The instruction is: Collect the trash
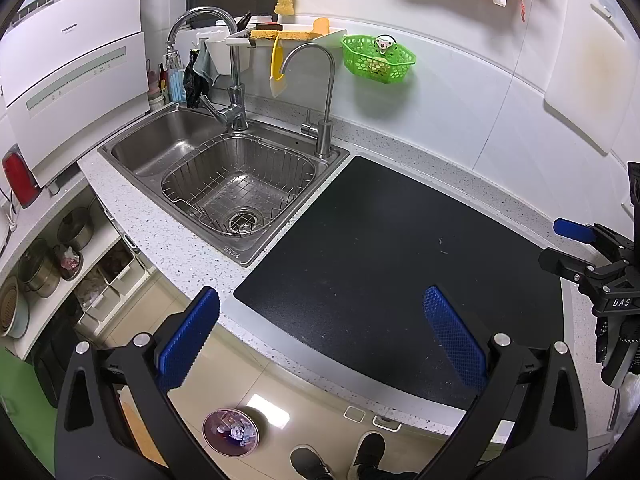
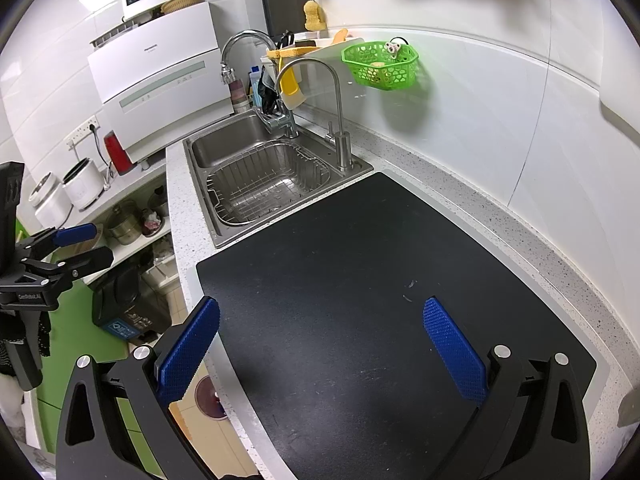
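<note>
Both the left gripper and right gripper were held wide, empty; the crumbs on the black mat were best pinched low and slowly.

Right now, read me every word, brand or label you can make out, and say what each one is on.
"Panasonic": front of the white dishwasher, small but legible.
"DAS": body of the right gripper.
Stamped brand on the sink front rim: too distorted to read.
White lettering on the left gripper body: too small.
Dark bin label: blurred.
</note>
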The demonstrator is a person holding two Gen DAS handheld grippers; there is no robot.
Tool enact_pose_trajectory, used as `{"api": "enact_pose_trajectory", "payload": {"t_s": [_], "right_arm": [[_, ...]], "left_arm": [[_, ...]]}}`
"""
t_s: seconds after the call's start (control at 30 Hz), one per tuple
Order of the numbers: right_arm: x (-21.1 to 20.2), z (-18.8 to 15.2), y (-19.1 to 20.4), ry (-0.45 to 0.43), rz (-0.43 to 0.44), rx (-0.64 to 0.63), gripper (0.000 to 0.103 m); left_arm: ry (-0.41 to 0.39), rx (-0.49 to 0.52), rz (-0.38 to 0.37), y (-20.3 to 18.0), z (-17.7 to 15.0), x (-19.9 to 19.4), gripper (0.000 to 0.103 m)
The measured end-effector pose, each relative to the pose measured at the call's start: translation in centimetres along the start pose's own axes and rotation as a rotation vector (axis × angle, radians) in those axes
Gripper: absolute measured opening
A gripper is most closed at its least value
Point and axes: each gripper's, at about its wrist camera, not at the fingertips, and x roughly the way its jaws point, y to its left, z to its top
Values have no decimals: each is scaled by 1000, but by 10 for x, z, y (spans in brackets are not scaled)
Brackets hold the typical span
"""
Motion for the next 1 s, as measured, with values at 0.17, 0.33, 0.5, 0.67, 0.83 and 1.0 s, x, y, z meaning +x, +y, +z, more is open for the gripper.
{"api": "enact_pose_trajectory", "payload": {"t_s": [0.17,0.33,0.5,0.67,0.83,1.0], "right_arm": [[-1,-1,0,1,0,3,98],[-1,-1,0,1,-1,3,98],[-1,-1,1,1,-2,4,98],[-2,-1,1,1,-2,4,98],[-1,-1,1,2,-1,4,98],[-1,-2,2,2,-1,1,98]], "left_arm": [[0,-2,0,0,0,0,100],[1,-1,0,0,0,0,100],[1,-1,0,0,0,0,100],[0,-1,1,0,0,0,100],[5,-3,-14,0,-2,2,100],[10,-39,-30,3,-3,6,100]]}}
